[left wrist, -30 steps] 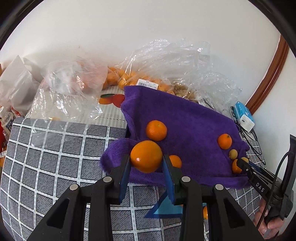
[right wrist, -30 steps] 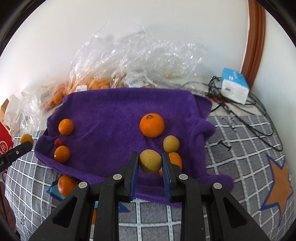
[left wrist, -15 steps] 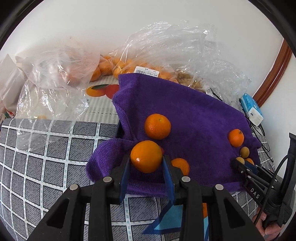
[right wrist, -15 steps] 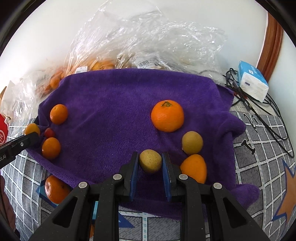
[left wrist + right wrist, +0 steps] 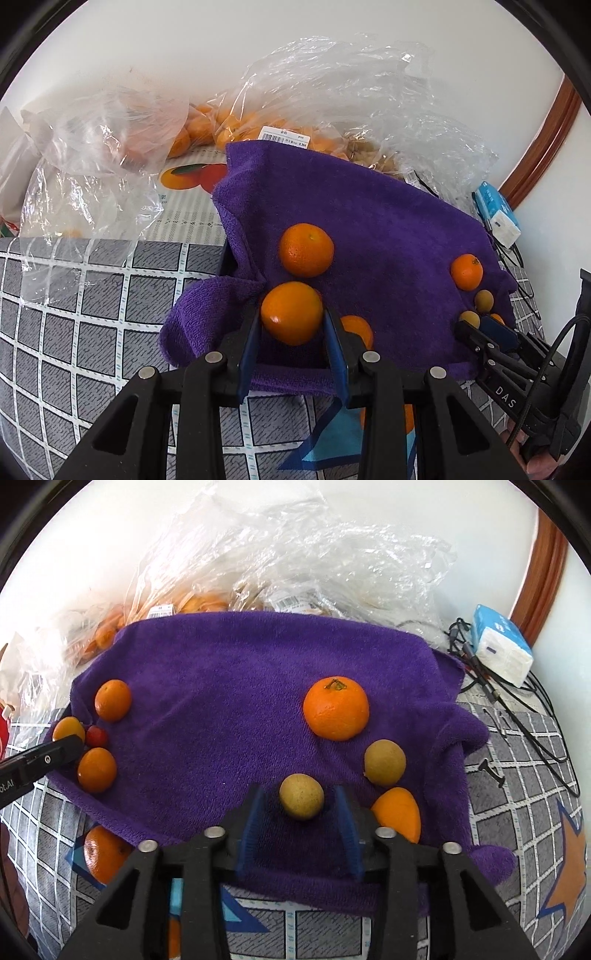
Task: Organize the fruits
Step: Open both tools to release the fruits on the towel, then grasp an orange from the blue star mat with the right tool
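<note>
A purple towel [image 5: 369, 229] [image 5: 236, 686] lies on the grid-patterned surface with fruit on it. My left gripper [image 5: 291, 325] is shut on an orange [image 5: 291, 312] at the towel's left edge, beside another orange [image 5: 306, 249]. My right gripper [image 5: 301, 805] is open, its jaws apart from a small yellow-brown fruit [image 5: 301, 796] that rests on the towel between them. A second yellow-brown fruit [image 5: 385, 762], a large orange [image 5: 336, 708] and a smaller orange [image 5: 397, 812] lie to its right. The right gripper also shows in the left wrist view [image 5: 480, 328].
Clear plastic bags [image 5: 295, 561] with oranges lie behind the towel by the wall. A blue tissue pack [image 5: 502, 650] and black cables [image 5: 517, 709] are at the right. An orange [image 5: 103, 853] lies off the towel at the front left, and a small red fruit [image 5: 96, 736] sits among oranges at the towel's left.
My right gripper has opened and let the yellow-brown fruit down onto the towel. Both grippers moved forward toward the towel; the left still holds its orange.
</note>
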Motion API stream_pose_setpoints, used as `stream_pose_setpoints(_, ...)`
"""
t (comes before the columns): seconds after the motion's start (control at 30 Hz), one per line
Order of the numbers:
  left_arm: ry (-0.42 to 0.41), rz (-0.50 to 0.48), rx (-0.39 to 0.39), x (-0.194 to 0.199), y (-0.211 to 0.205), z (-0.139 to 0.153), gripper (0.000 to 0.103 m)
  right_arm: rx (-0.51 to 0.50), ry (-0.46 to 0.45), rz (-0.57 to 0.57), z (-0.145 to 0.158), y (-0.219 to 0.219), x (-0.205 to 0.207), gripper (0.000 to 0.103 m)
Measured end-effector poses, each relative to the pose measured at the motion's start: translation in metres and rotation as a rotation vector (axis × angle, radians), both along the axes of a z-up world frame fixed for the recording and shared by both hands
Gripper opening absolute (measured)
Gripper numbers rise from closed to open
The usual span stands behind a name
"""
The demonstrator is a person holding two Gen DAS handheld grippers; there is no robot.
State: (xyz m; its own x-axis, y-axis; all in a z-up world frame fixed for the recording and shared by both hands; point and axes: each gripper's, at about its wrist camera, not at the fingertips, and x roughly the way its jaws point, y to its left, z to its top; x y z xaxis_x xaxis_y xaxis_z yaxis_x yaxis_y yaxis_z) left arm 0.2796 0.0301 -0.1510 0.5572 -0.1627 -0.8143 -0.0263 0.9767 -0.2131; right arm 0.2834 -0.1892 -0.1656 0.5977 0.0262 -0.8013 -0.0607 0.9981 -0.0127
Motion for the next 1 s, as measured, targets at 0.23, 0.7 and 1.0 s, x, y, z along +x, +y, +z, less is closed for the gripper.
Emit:
stream_pose_setpoints(0.23, -0.055, -0.009, -0.036, -0.023, 0.009, 0.022, 0.054, -0.021, -0.019, -0.015, 0.016, 0.003, -0.022, 0.067)
stream_pose_setpoints(0.7, -0.07, 0.08, 0.005, -0.076, 0.056, 0.028, 0.057, -0.002, -0.046, -0.012, 0.029, 0.023, -0.075, 0.077)
stream_pose_setpoints(1.0, -0.055, 0.108, 0.057, -0.105, 0.073, 0.007, 0.057, 0.034, -0.037, 0.032, 0.014, 0.044, -0.094, 0.068)
